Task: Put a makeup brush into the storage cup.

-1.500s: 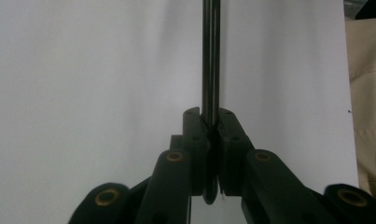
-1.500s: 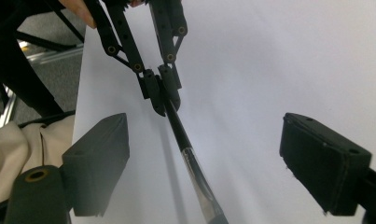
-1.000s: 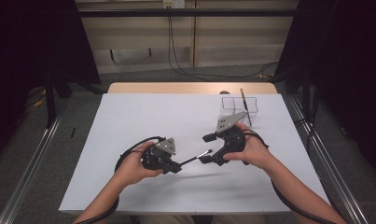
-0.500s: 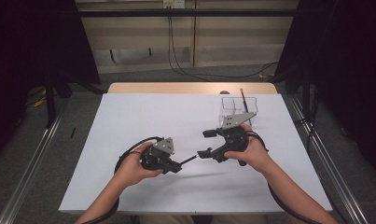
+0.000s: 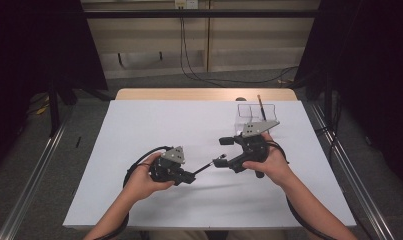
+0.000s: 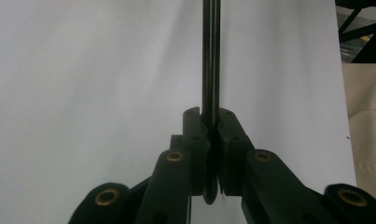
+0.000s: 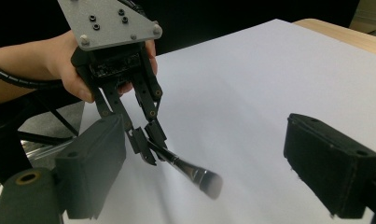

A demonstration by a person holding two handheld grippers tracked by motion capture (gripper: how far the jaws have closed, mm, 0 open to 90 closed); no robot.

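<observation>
The tabletop [image 5: 139,200], covered by a white sheet, lay under both grippers, with a strip of bare wood along its far edge. Beyond the right gripper, near the far right corner of the sheet, stood a clear container [image 5: 248,114] with a thin dark stick [image 5: 261,106] upright in it.

The right gripper [image 5: 226,151] was held above the sheet, right of centre, its grey plate on top and the jaws pointing toward the left gripper. The jaws stood wide apart with nothing pressed between them. In the right gripper view the two black pads [image 7: 332,163] framed the brush head, which hung in the gap between them, touching neither.

The left gripper [image 5: 191,176] was held just left of centre, jaws pointing toward the right gripper. Its jaws were clamped on the handle of a paintbrush [image 5: 205,167]. In the left gripper view the dark handle [image 6: 211,60] ran straight out from the closed pads, and a short stub of it stuck out behind them.

The paintbrush was held above the sheet. Its handle sat in the left gripper; its metal ferrule and flat bristle tip [image 7: 212,183] reached into the open mouth of the right gripper.
</observation>
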